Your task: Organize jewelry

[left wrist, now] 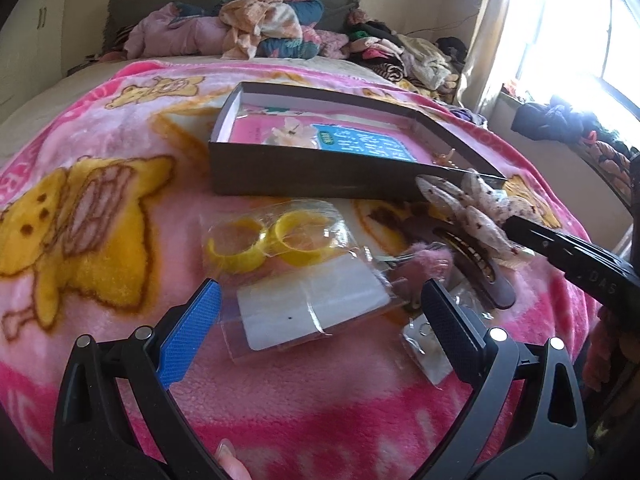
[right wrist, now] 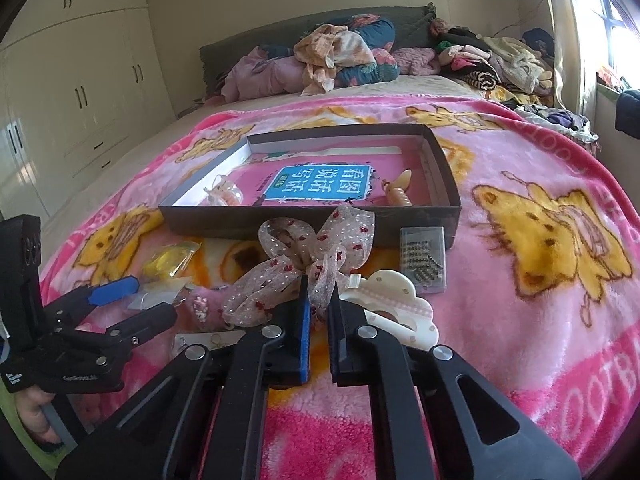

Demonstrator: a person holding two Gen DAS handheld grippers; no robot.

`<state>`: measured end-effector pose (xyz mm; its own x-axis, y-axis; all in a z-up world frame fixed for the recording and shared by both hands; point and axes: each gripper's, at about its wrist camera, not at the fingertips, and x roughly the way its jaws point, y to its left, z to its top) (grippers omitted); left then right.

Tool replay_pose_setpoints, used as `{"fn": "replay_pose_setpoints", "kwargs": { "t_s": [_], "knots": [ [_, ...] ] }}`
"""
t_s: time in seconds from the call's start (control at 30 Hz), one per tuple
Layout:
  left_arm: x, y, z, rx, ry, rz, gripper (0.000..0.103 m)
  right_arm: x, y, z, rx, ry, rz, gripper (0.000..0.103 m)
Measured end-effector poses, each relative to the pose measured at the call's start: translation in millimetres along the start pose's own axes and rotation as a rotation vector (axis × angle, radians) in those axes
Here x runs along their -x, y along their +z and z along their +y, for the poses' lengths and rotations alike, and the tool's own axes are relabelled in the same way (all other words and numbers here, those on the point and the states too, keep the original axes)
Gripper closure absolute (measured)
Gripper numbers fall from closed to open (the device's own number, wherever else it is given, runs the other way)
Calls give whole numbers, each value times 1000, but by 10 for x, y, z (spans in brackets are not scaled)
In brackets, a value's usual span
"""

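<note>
Nearest, the right gripper [right wrist: 318, 312] is clenched on the sheer dotted bow [right wrist: 304, 256]; the left gripper [left wrist: 320, 312] is spread wide over the bagged yellow rings [left wrist: 276, 240]. Beyond, the dark box [right wrist: 444, 168] holds a pink book [right wrist: 316, 184] titled 看图说话写话.

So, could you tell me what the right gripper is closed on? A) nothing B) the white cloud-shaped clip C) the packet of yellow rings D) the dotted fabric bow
D: in the right wrist view the right gripper has its jaws pinched together on the dotted fabric bow.
</note>
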<state>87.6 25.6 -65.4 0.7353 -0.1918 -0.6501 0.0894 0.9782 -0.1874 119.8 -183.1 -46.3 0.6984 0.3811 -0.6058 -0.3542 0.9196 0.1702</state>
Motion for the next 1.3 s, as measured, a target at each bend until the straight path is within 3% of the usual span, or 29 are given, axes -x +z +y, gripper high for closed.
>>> {"fn": "replay_pose_setpoints", "kwargs": {
  "t_s": [0.13, 0.57, 0.6, 0.83, 1.1, 1.3],
  "knots": [
    [-42, -10, 24, 5, 18, 16, 13, 10, 1, -17, -1, 3, -6, 98],
    [109, -43, 78, -5, 15, 42, 52, 119, 42, -2, 18, 5, -52, 99],
    [115, -53, 73, -7, 12, 45, 57, 128, 42, 1, 18, 6, -54, 99],
    [173, -97, 121, 9, -63, 54, 65, 152, 47, 3, 15, 4, -59, 99],
    [244, -83, 118, -43, -81, 32, 99, 159, 51, -13, 11, 4, -62, 99],
    [284, -39, 89, -69, -94, 25, 103, 157, 59, -19, 8, 4, -64, 99]
  ]
}}
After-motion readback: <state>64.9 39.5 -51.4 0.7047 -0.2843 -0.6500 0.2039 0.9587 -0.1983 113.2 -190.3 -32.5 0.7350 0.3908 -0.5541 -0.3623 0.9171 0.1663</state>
